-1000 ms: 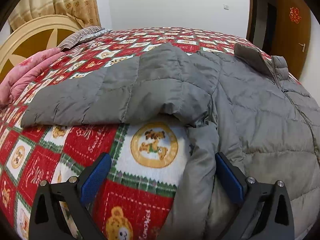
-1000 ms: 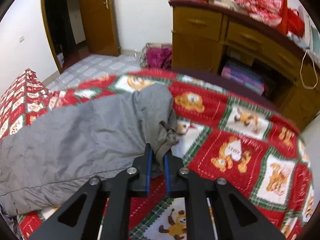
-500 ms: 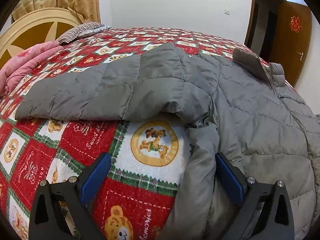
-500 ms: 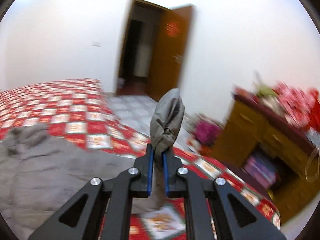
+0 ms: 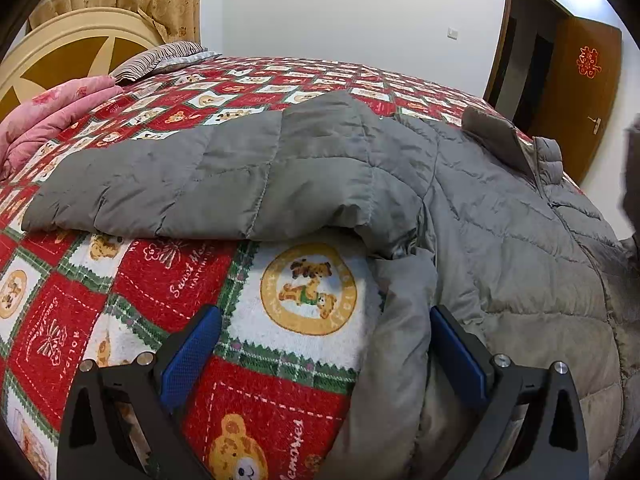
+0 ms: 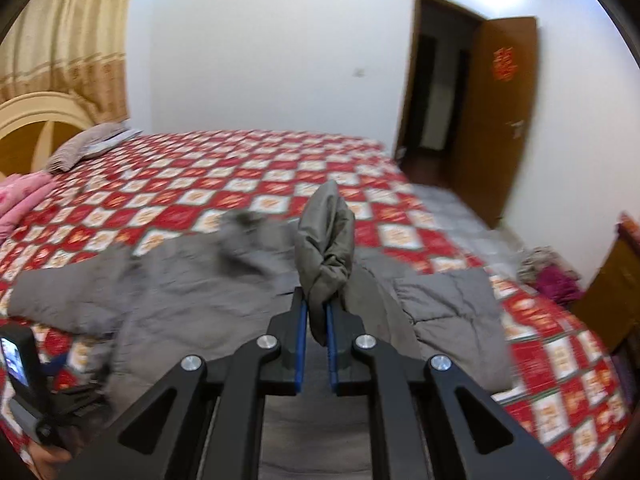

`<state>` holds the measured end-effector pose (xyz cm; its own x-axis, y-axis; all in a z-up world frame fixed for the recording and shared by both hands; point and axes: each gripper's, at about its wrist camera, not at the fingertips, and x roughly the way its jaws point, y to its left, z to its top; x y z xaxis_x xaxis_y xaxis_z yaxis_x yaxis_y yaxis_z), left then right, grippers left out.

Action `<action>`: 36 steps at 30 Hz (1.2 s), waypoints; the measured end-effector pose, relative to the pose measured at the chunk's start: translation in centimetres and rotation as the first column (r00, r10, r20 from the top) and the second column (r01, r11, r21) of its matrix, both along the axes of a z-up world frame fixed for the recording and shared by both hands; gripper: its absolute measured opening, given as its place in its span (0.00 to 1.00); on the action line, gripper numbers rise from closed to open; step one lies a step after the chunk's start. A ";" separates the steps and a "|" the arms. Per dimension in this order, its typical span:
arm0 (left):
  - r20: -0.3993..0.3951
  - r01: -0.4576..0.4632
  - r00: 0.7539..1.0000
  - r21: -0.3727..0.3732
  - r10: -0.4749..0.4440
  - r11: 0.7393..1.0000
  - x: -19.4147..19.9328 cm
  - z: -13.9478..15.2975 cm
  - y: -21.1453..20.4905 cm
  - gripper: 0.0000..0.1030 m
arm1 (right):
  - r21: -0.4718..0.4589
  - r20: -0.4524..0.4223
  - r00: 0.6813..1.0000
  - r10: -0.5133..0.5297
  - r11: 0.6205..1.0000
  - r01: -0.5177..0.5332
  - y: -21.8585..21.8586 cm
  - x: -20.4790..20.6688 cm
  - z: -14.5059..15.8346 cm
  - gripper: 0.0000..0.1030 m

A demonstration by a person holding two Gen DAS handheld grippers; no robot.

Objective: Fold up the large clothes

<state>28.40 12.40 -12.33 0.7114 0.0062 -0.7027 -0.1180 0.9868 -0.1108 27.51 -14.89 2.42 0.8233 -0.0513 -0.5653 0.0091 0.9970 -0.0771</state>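
A grey quilted down jacket (image 5: 500,216) lies spread on the bed, one sleeve (image 5: 192,184) stretched out to the left. My left gripper (image 5: 324,344) is open and low over the bedspread, and the jacket's side edge (image 5: 400,344) lies between its blue pads. My right gripper (image 6: 316,312) is shut on the jacket's other sleeve cuff (image 6: 326,240) and holds it lifted above the jacket body (image 6: 200,300). That lifted sleeve shows at the right edge of the left wrist view (image 5: 630,176).
The bed has a red teddy-bear patterned bedspread (image 5: 168,280). A pink quilt (image 5: 48,116), a striped pillow (image 5: 160,58) and a cream headboard (image 5: 72,52) are at the far left. An open brown door (image 6: 500,112) and a wooden dresser (image 6: 612,288) are to the right.
My right gripper has lifted the sleeve cuff off the bed and swung it left, over the jacket body. My left gripper has stayed open at the jacket's side edge.
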 end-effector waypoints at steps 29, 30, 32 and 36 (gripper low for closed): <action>0.037 0.007 0.999 -0.026 -0.006 1.000 -0.3 -0.2 0.4 0.99 | 0.344 -0.036 0.949 0.313 0.895 -0.283 7.0 2.8 -5.8 0.58; 0.036 0.006 0.999 -0.023 -0.006 1.000 -0.3 -0.2 0.3 0.99 | 0.302 -0.012 0.961 0.276 0.917 -0.259 6.5 2.4 -5.2 0.53; 0.034 0.005 0.999 -0.016 -0.004 1.000 -0.2 -0.2 0.2 0.99 | 0.224 -0.029 0.982 0.188 0.958 -0.177 5.3 2.6 -4.9 0.45; 0.031 0.001 1.000 -0.001 -0.001 1.000 -0.2 -0.3 0.0 0.99 | 0.154 -0.165 0.975 0.147 0.980 -0.122 4.9 4.6 -7.9 0.38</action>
